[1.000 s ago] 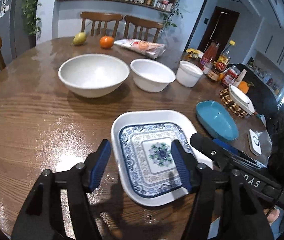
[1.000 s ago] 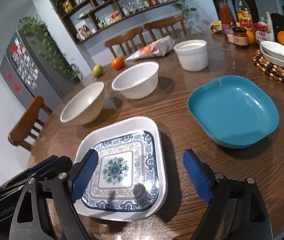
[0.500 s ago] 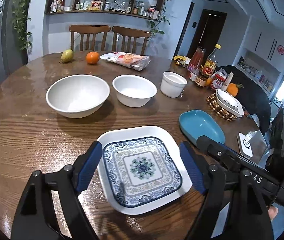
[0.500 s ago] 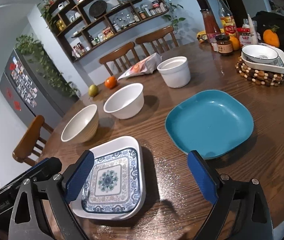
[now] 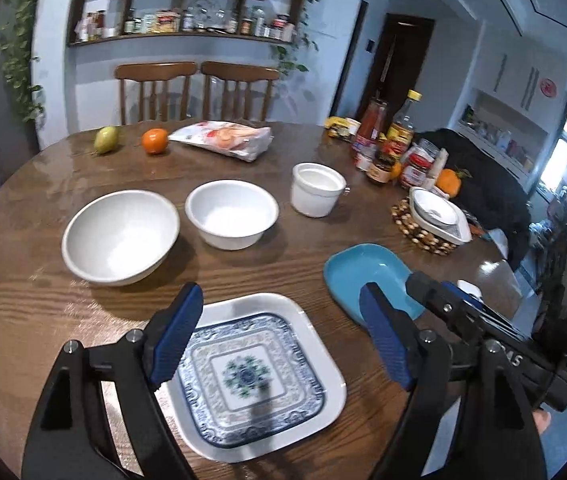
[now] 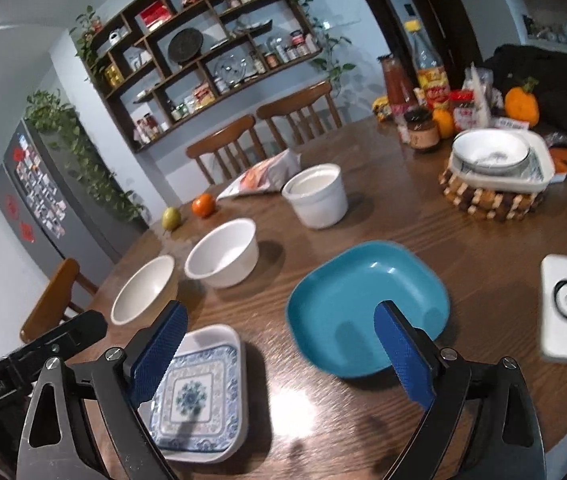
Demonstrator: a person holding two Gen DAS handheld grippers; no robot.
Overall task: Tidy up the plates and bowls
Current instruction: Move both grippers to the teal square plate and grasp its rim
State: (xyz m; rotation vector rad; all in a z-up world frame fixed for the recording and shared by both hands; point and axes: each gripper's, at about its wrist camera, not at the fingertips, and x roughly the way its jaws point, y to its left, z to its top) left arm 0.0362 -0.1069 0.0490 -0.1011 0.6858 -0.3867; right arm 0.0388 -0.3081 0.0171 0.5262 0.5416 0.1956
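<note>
While both tools have drawn up and back from the table since a second ago, the left tool (image 5: 279, 344) hangs with its blue pads spread wide above the patterned square plate (image 5: 255, 376), gripping nothing; the right tool (image 6: 279, 360) is likewise spread and empty, now over the teal plate (image 6: 367, 300) just beside it. Beyond them, two white bowls (image 5: 121, 238) (image 5: 231, 218) and a white cup (image 5: 315, 188) sit unmoved on the table (image 5: 23, 300).
</note>
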